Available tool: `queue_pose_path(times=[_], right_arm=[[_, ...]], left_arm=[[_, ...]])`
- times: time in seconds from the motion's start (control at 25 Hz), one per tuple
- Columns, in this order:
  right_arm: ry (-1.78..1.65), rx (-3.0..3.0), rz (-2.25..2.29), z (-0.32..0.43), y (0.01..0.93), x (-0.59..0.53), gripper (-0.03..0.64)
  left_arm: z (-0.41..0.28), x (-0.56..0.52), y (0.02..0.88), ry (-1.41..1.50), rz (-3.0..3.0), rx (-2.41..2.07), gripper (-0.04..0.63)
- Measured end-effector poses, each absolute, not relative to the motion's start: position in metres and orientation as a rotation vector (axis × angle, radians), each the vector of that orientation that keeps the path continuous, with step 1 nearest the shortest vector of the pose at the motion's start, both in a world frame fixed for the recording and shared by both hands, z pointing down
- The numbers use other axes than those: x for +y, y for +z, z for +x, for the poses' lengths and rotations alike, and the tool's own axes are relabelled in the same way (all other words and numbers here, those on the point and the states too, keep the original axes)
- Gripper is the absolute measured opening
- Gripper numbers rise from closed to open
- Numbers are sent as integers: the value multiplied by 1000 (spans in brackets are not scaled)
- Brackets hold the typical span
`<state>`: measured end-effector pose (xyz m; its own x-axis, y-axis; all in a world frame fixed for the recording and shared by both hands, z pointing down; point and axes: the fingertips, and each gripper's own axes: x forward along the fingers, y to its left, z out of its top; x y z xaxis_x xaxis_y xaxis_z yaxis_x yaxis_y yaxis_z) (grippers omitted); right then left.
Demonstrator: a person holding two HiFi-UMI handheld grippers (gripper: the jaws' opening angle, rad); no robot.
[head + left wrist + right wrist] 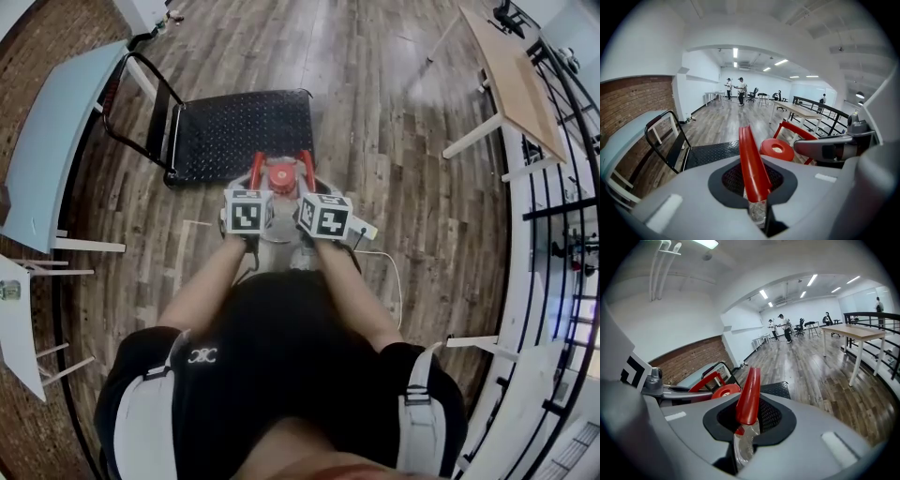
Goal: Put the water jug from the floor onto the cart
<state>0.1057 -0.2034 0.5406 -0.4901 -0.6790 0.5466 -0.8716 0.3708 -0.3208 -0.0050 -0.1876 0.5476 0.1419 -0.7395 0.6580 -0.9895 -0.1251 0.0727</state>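
A clear water jug with a red cap [280,173] and two red handles hangs between my two grippers, just in front of me above the floor. My left gripper [249,240] is shut on the left red handle [752,161]. The right gripper [309,239] is shut on the right red handle [749,397]. The red cap [776,149] shows to the right in the left gripper view and the same cap [723,392] to the left in the right gripper view. The black flat cart [246,131] with its upright push bar [141,103] stands right beyond the jug.
A pale blue table [52,141] runs along the brick wall at left. A wooden-topped table [511,80] stands at the far right beside a black railing [562,150]. A white cable [389,272] lies on the wood floor by my right side. People stand far down the room [736,89].
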Motion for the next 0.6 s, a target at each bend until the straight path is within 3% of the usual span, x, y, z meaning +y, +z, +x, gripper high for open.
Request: queue_pose_path(times=[0.6], right_arm=[[785,-2329,1315,129,563,-317,67]], left_arm=[[18,-284,575,562,1847,-1670,31]])
